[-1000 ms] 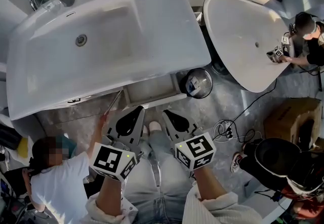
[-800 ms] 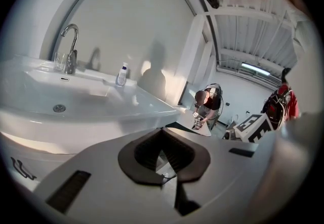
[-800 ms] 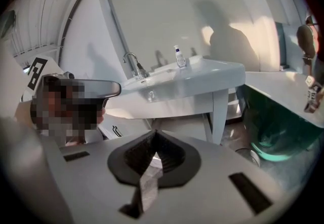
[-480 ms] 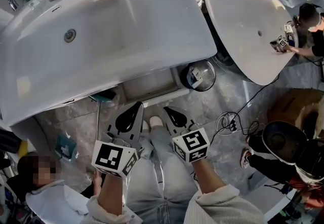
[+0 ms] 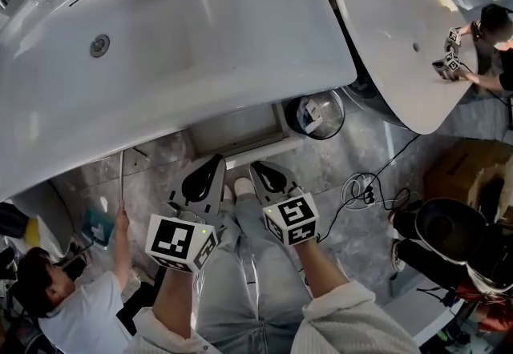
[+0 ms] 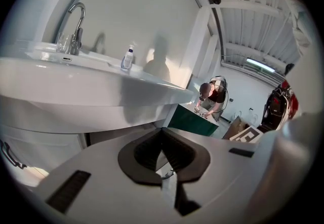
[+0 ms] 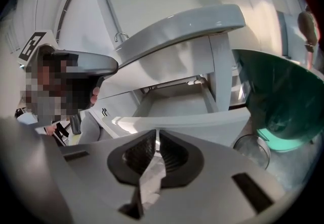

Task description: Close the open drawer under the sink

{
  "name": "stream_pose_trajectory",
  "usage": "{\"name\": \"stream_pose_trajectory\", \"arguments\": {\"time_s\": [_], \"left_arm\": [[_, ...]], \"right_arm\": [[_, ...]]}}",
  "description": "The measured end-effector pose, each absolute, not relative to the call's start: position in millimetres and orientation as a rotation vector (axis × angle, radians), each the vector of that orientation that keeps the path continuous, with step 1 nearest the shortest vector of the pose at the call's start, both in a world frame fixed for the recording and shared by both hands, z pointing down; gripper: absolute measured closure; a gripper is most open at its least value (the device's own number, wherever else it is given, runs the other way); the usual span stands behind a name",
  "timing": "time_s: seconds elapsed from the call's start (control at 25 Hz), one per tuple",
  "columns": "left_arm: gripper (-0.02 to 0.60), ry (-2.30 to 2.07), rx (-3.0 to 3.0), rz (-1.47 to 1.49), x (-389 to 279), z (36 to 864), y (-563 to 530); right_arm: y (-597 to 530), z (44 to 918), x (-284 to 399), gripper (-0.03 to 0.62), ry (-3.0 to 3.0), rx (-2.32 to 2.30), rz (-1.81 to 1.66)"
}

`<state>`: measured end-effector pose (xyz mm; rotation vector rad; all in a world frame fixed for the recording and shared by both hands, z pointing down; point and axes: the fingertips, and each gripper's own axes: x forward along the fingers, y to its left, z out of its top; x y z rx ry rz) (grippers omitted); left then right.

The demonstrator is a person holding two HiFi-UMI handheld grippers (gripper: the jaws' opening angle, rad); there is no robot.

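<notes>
- Two tools sit side by side in the head view: the left claw (image 5: 215, 162) and the right claw (image 5: 258, 168). Each has its jaws pressed together, with nothing between them.
- Straight ahead at 12 o'clock, the drawer (image 5: 239, 133) stands pulled out from under the overhanging sink (image 5: 160, 32). Its white front panel (image 5: 260, 158) lies just beyond both tips, and I cannot tell whether either tip touches it.
- From the right gripper view the drawer's box (image 7: 174, 99) looks bare inside, so it is likely light. It probably runs on slides and should need only a steady shove.
- The box looks stiff and boxy, with nothing soft or fragile showing. The panel face is smooth and glossy, so a tip pressed at a slant may skid off.
- No pinch seems needed, and closed tips serve as a blunt pusher. The best spot is the flat middle of the panel, pressed square toward 12 o'clock.
- Pushing near one end may twist the box on its slides and jam it.
- A round bin (image 5: 314, 114) stands at 2 o'clock, beside the drawer's right wall and clear of its path.
</notes>
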<state>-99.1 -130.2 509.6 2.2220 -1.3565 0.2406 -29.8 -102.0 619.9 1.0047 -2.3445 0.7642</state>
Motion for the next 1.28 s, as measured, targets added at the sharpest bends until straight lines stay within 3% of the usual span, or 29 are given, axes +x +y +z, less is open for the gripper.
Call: {"name": "stream_pose_trajectory", "arguments": {"time_s": [1.28], "left_arm": [[0.566,-1.407,2.133,0.269,-110,537,-144]], "right_arm": [[-116,645,-29,0.562,-2.307,1.158,0.816]]}}
